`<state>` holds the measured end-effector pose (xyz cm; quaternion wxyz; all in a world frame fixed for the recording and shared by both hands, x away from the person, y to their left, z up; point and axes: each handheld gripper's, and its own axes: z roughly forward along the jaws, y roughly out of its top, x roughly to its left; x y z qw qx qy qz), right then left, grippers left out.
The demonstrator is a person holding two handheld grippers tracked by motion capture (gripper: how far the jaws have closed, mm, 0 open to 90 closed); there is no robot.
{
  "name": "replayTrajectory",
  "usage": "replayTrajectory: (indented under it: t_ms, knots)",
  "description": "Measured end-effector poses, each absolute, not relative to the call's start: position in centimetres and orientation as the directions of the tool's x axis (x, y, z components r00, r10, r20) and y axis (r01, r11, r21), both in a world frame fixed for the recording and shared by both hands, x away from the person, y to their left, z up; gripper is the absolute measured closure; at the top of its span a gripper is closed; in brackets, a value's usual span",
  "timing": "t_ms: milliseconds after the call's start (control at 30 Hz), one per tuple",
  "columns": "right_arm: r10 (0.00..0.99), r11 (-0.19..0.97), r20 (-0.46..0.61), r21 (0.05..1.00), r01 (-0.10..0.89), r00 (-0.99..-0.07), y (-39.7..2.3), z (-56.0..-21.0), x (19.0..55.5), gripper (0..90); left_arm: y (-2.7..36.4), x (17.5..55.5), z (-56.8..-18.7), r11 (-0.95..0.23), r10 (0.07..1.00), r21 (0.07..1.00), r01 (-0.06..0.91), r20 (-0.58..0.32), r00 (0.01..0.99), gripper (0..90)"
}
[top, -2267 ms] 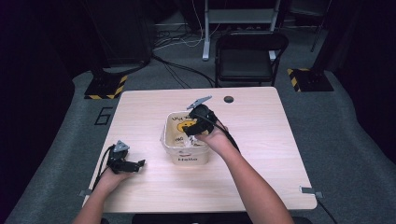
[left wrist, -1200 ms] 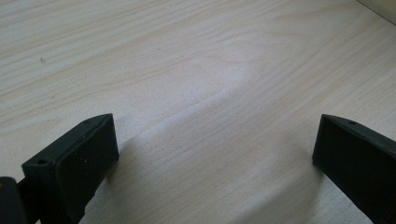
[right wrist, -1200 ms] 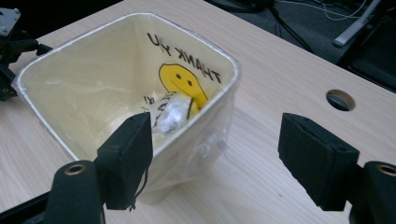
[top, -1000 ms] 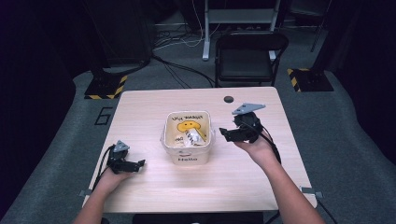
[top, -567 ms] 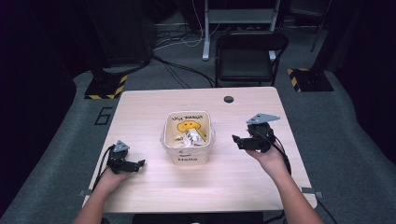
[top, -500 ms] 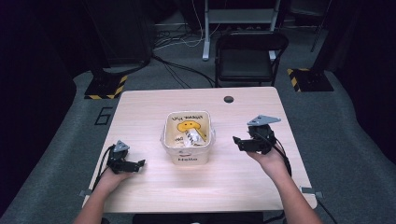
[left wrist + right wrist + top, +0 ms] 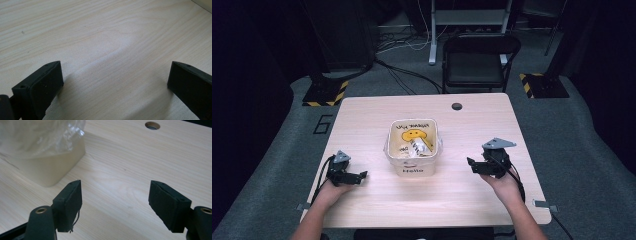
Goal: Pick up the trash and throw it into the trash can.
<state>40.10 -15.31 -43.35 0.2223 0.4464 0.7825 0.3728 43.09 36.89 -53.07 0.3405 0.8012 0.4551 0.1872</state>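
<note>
A cream square bin (image 7: 413,167) lined with clear plastic stands in the middle of the table, with a yellow smiley and the word "Hello" on it and crumpled white items inside. My right gripper (image 7: 470,164) rests low over the table to the bin's right, jaws open and empty, pointing at the bin. In the right gripper view (image 7: 115,195) the bin's corner (image 7: 52,167) sits ahead to the left. My left gripper (image 7: 363,175) lies near the front left, open and empty; the left gripper view (image 7: 115,77) has bare wood between its jaws.
The light wooden table (image 7: 462,200) has a round cable hole (image 7: 456,106) at its far middle, which appears as the hole (image 7: 152,125) in the right gripper view. A black chair (image 7: 479,60) stands behind the table. Dark floor with cables surrounds it.
My right gripper has left the bin, swung out to the right and come down near the table's right side. The left gripper has stayed put.
</note>
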Motion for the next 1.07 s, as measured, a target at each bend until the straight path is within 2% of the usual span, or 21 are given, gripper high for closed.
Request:
replayTrajectory:
  t_ms: [467, 867, 1067]
  knots:
    - [0.881, 0.31, 0.004, 0.752, 0.582, -0.473, -16.2, -47.4, 39.7, 26.4, 36.9, 43.1, -53.1, -0.354, 0.857, 0.715, 0.602, -0.01, 0.516, 0.0]
    - [0.914, 0.256, 0.04, 0.713, 0.652, -0.404, -18.2, -50.0, 40.1, 25.9, 36.9, 43.1, -53.1, -0.356, 0.857, 0.715, 0.602, -0.008, 0.516, 0.0]
    - [0.914, 0.283, 0.0, 0.716, 0.638, -0.405, -18.1, -50.1, 40.1, 21.9, 36.9, 43.1, -53.1, -0.353, 0.858, 0.716, 0.603, -0.01, 0.514, 0.0]
